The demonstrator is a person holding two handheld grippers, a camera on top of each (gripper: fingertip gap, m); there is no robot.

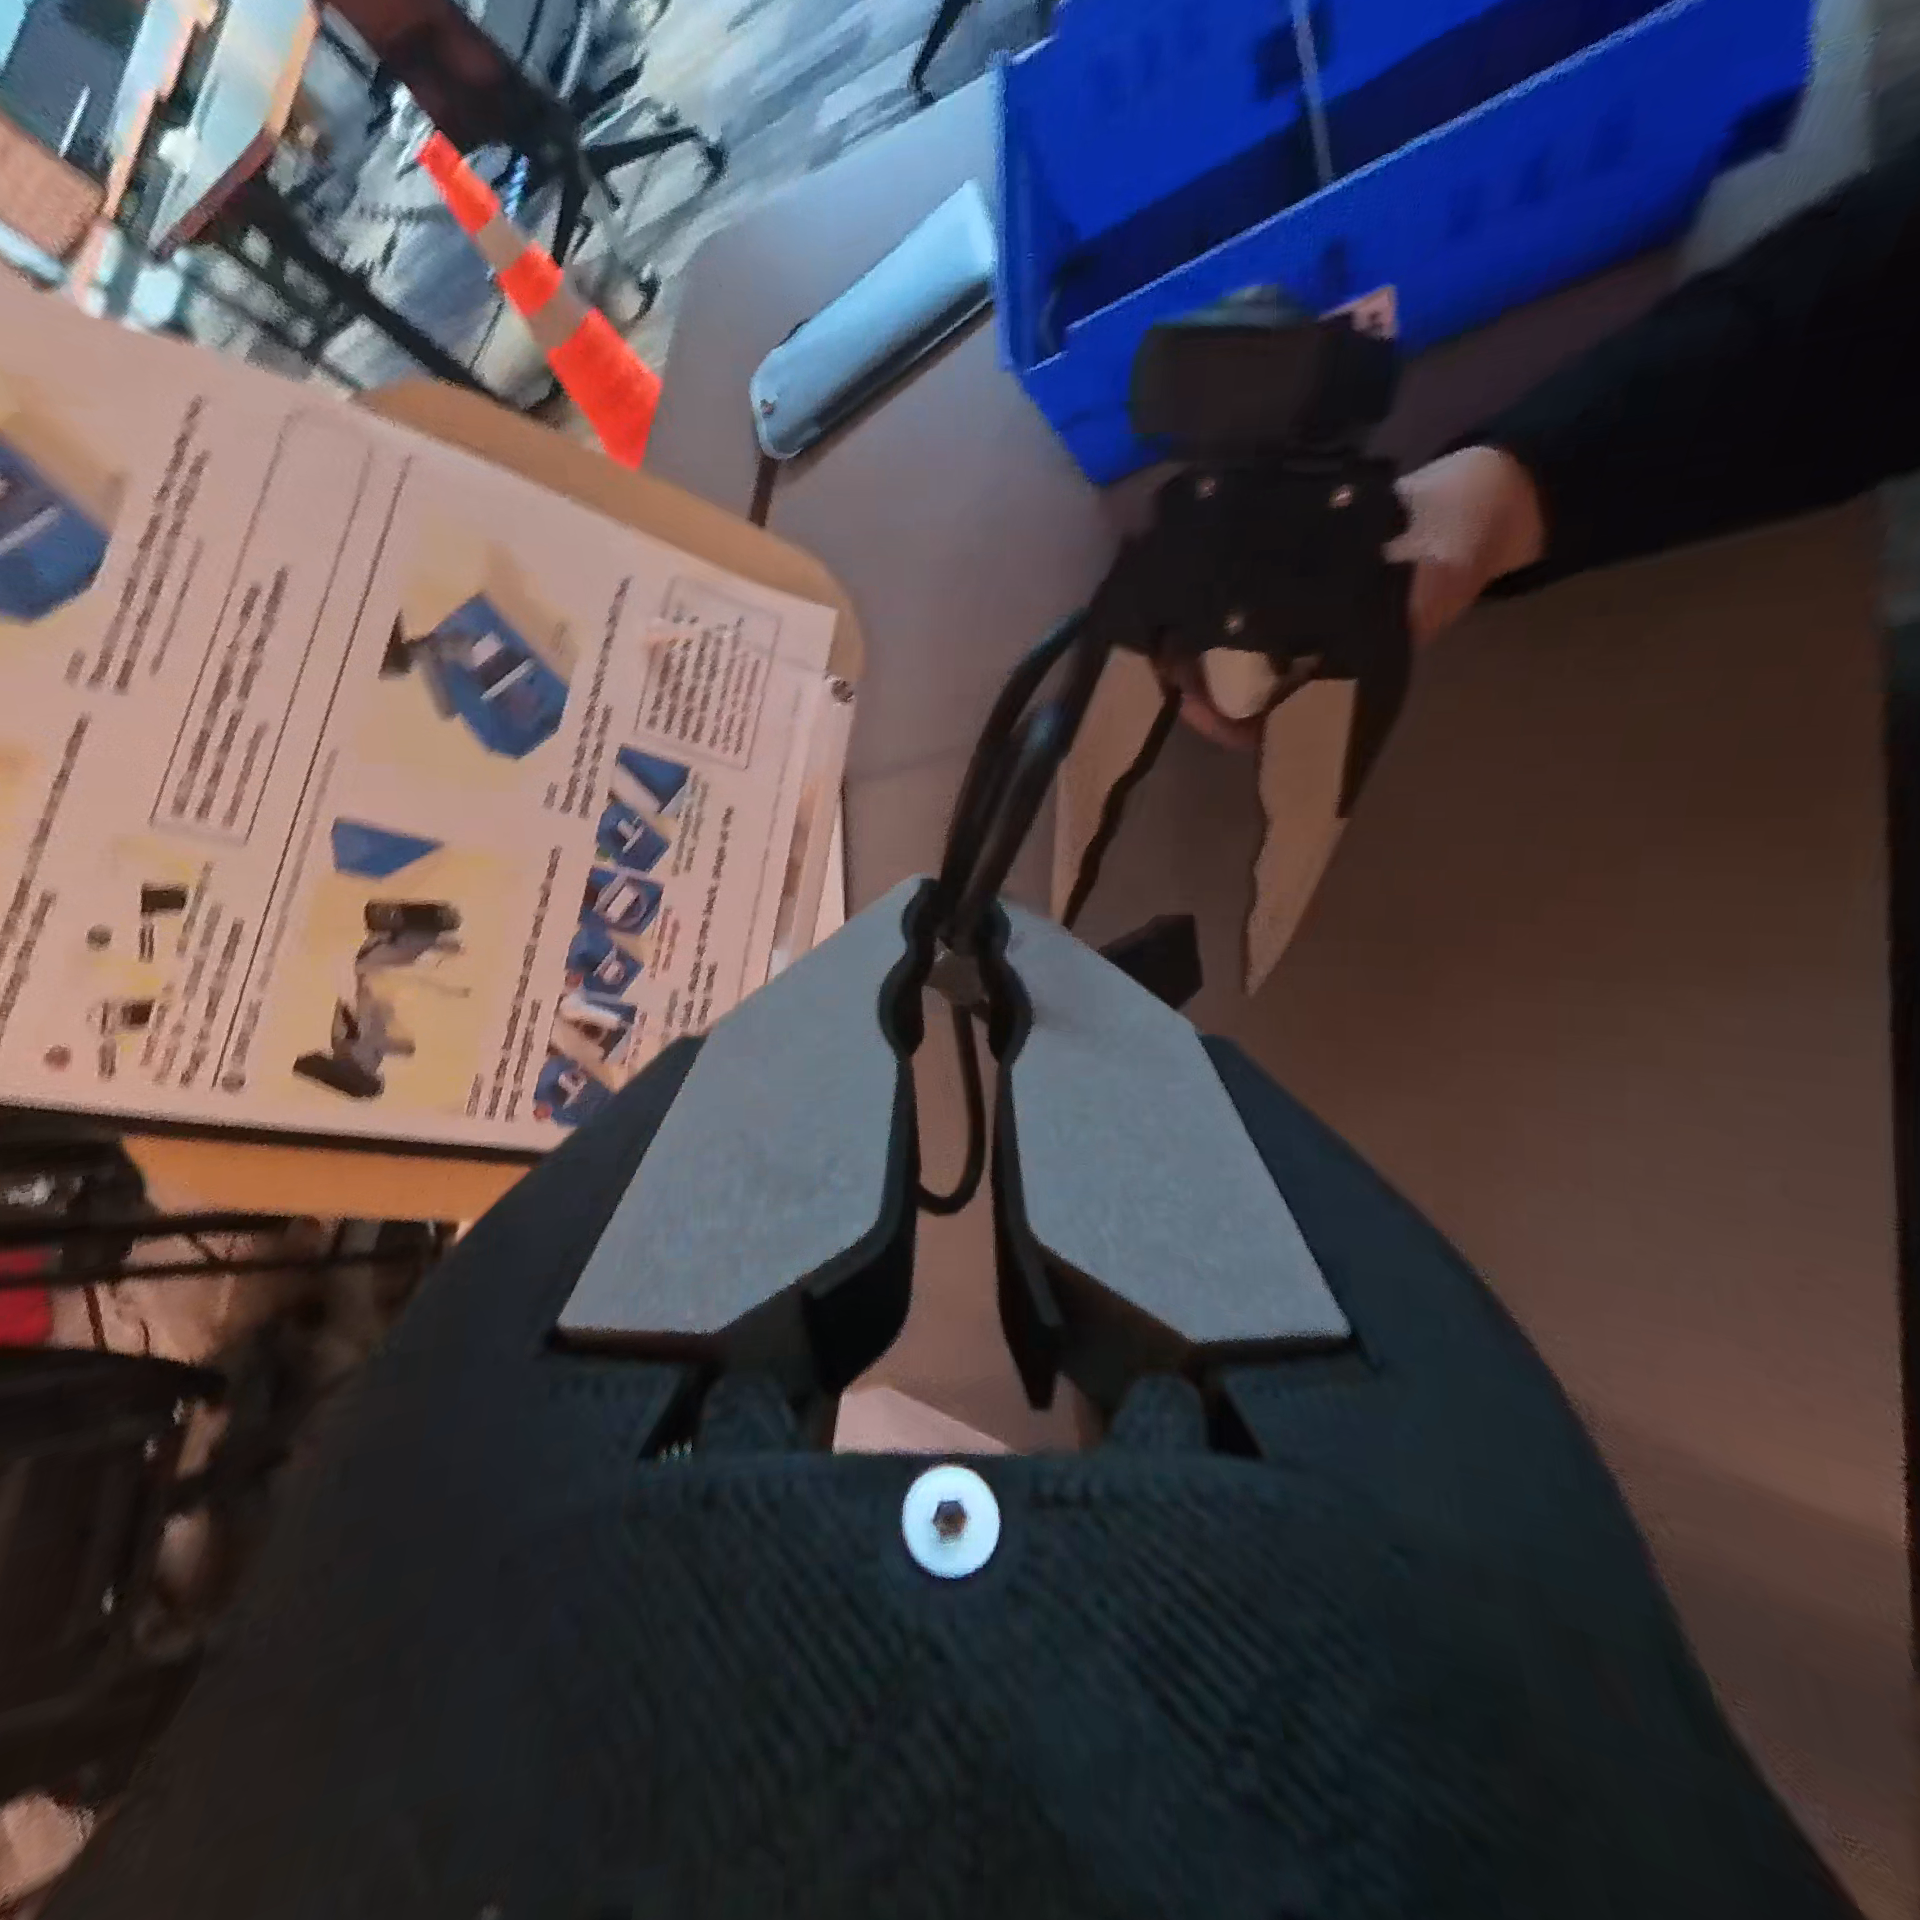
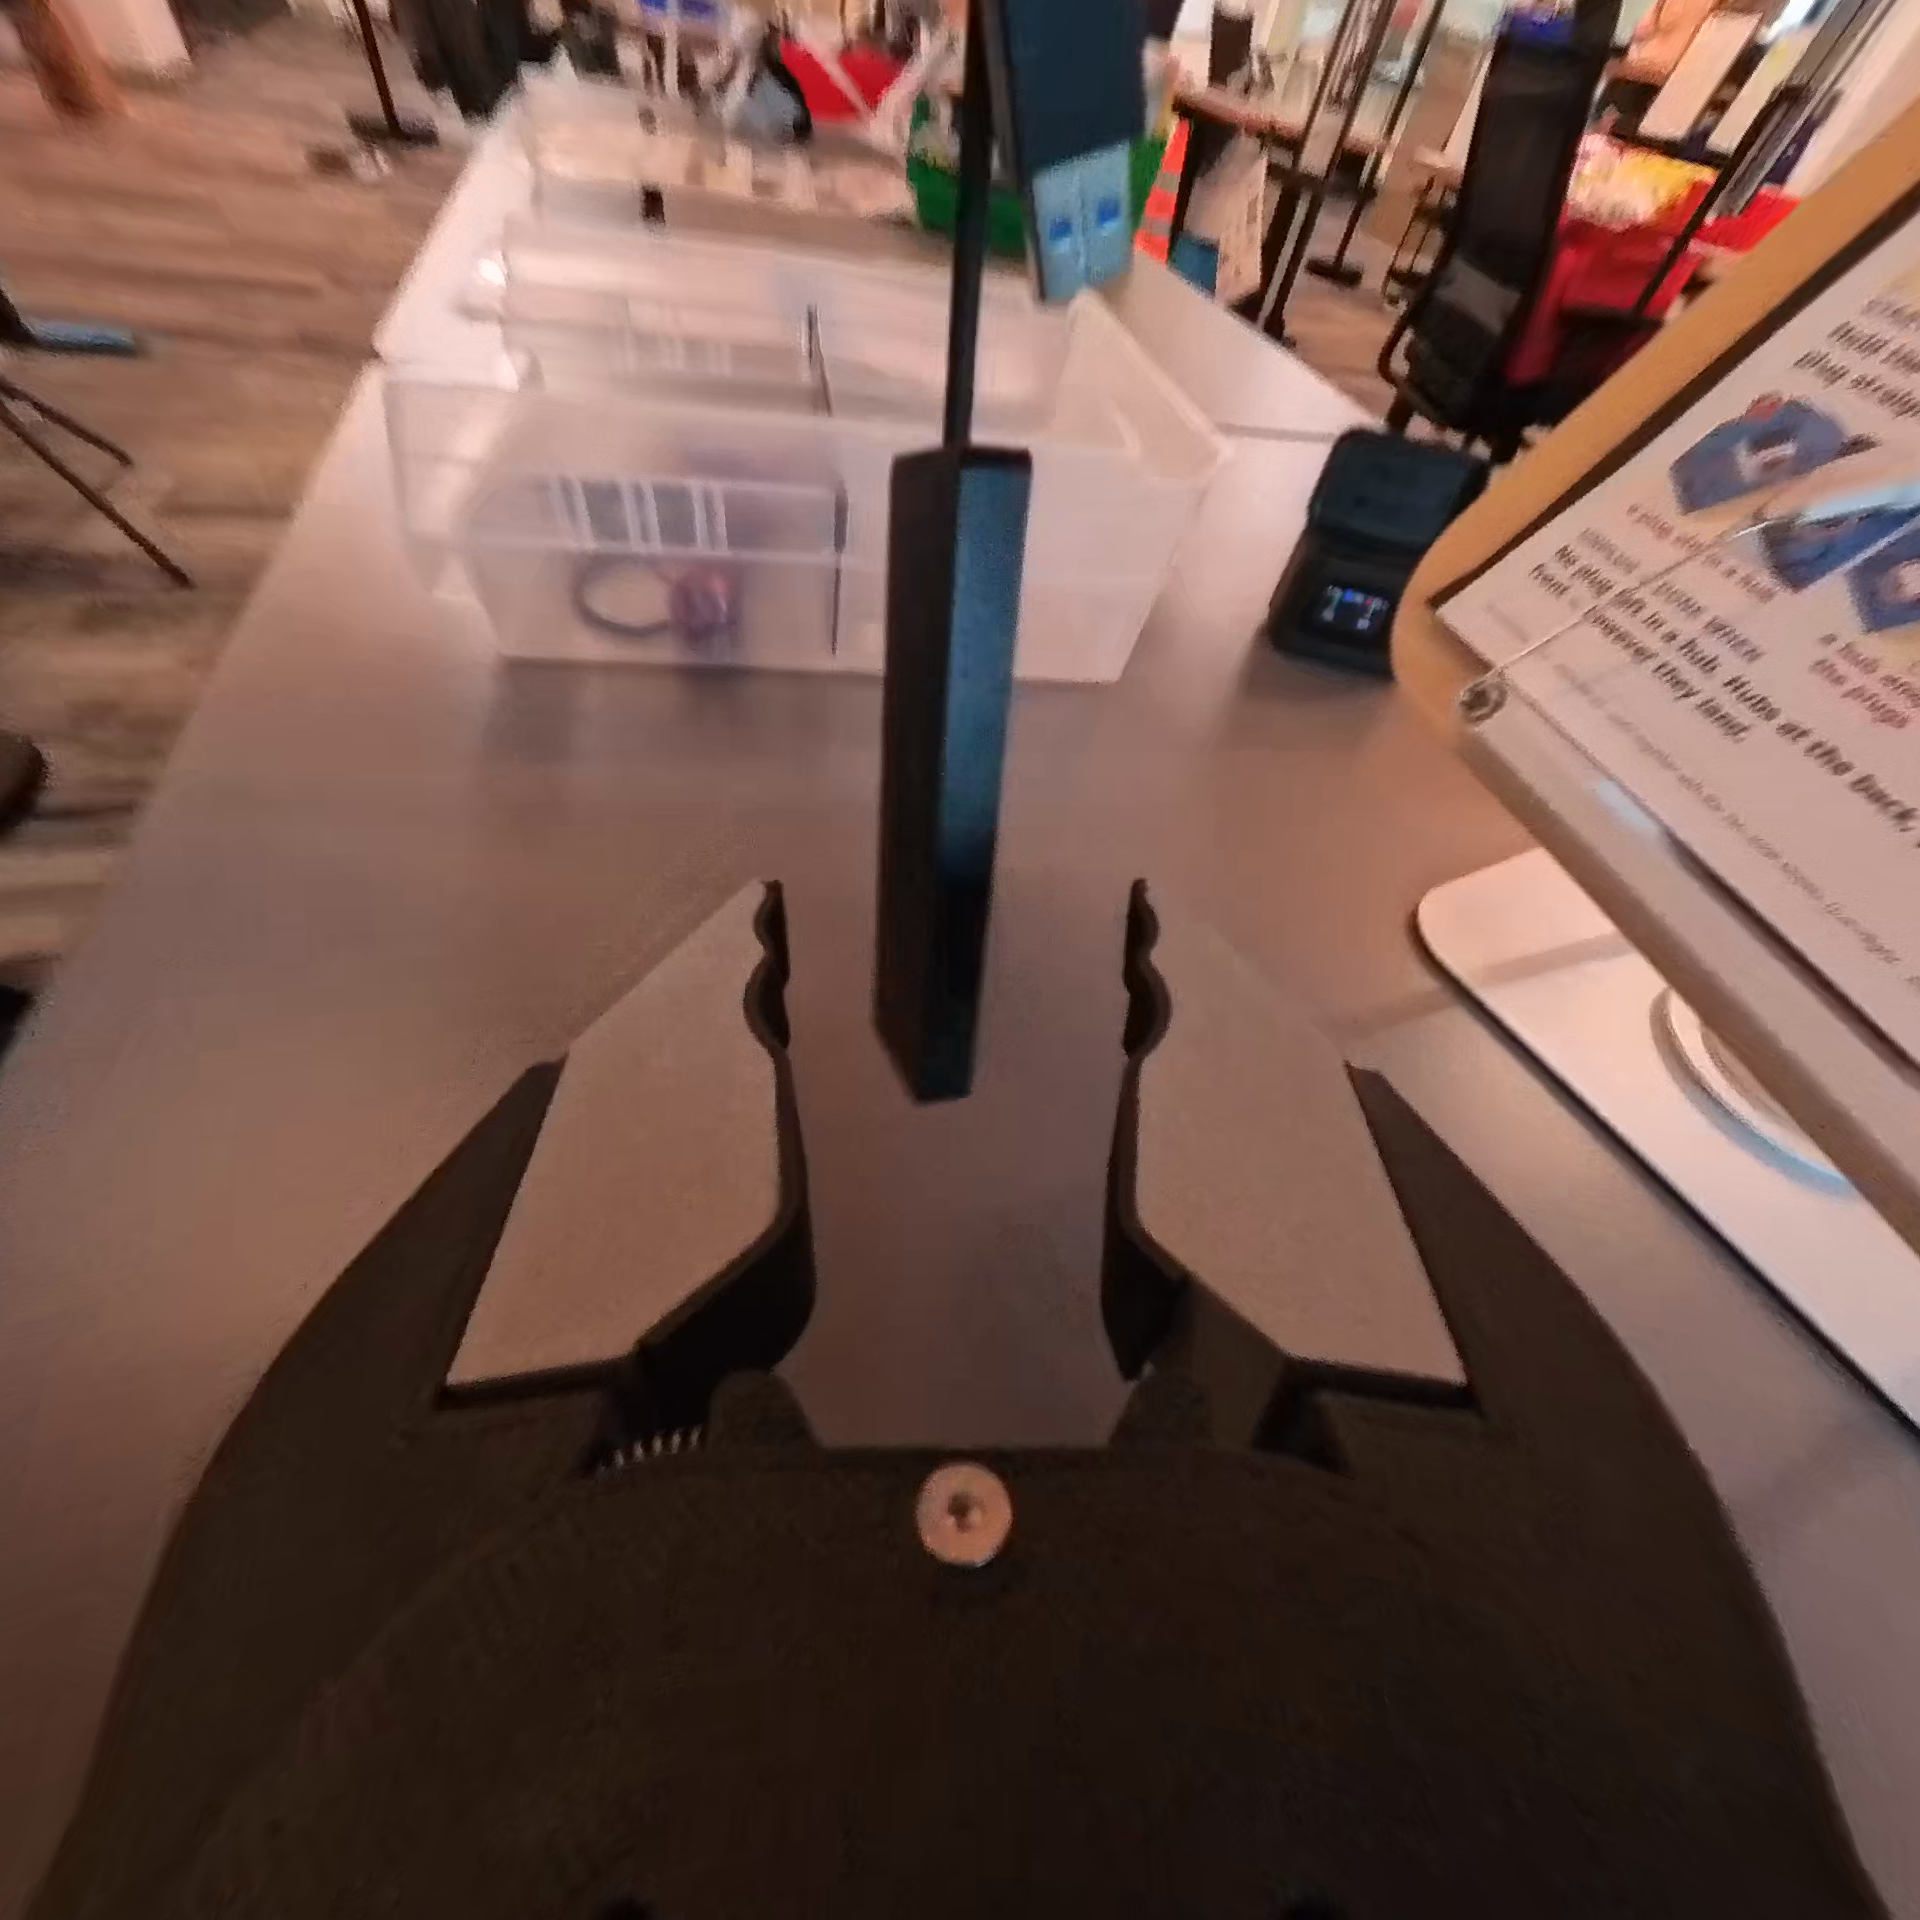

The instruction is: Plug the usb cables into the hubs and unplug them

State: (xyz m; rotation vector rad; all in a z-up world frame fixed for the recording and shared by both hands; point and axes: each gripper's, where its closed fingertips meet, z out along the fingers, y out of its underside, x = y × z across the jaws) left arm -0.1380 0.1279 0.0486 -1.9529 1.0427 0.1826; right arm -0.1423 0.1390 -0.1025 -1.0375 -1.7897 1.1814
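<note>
Here, left gripper round cable.

Two grippers showed: the left and the right. One hub hung between the right one's fingers, on one cable. Beyond the hub stood two clear bins (maybe more, blurred), right of it one instruction board and one small black device. One blue bin showed in the left view.

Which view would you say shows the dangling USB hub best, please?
The right wrist view: the hub hangs full-length by its cable between the open right tongs. The left wrist view shows only a dark corner of it.
</note>
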